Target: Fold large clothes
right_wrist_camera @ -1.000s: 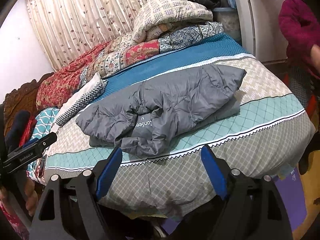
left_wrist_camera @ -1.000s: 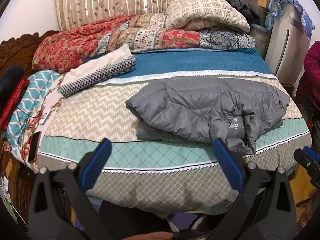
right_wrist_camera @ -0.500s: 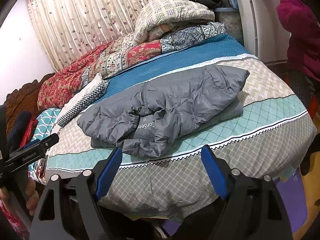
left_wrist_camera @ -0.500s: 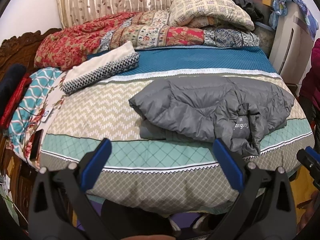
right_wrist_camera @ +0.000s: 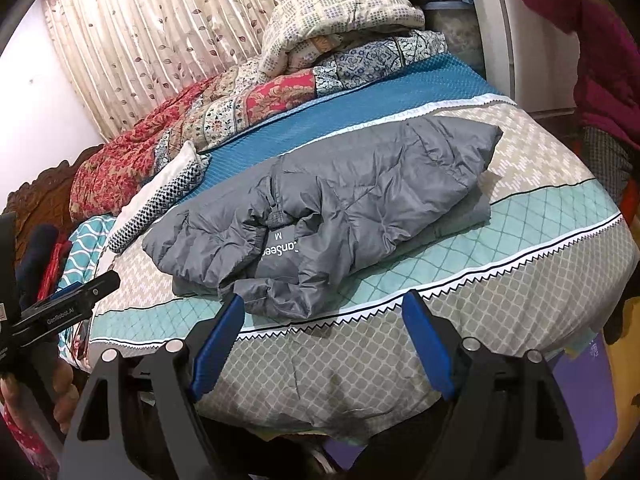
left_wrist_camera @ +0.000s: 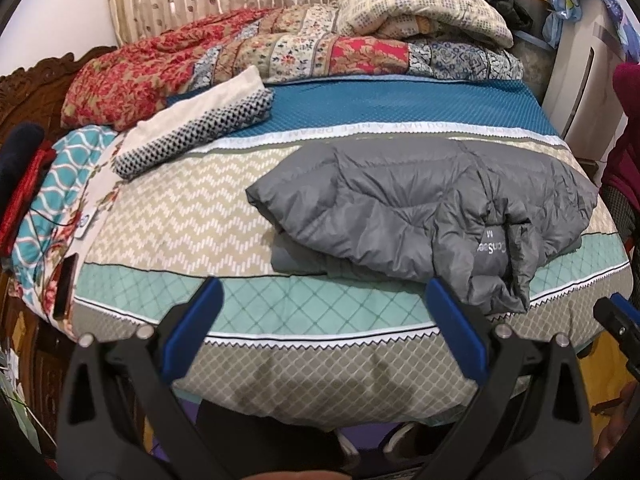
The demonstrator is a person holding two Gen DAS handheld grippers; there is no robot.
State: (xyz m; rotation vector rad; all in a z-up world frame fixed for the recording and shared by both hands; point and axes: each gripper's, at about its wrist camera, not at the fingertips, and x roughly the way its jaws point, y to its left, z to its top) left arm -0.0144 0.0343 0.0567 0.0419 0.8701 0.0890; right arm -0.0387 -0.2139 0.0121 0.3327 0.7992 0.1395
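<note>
On the bed (left_wrist_camera: 280,344), near its front edge, lies the grey puffer jacket (left_wrist_camera: 420,200), roughly folded: light, soft, slippery; best pinched at hem corners. Left gripper (left_wrist_camera: 324,320) and right gripper (right_wrist_camera: 324,336) hover with jaws released, empty.

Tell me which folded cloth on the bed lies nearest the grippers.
The grey jacket, at the bed's near edge; the white-and-black checked cloth lies farther back.
</note>
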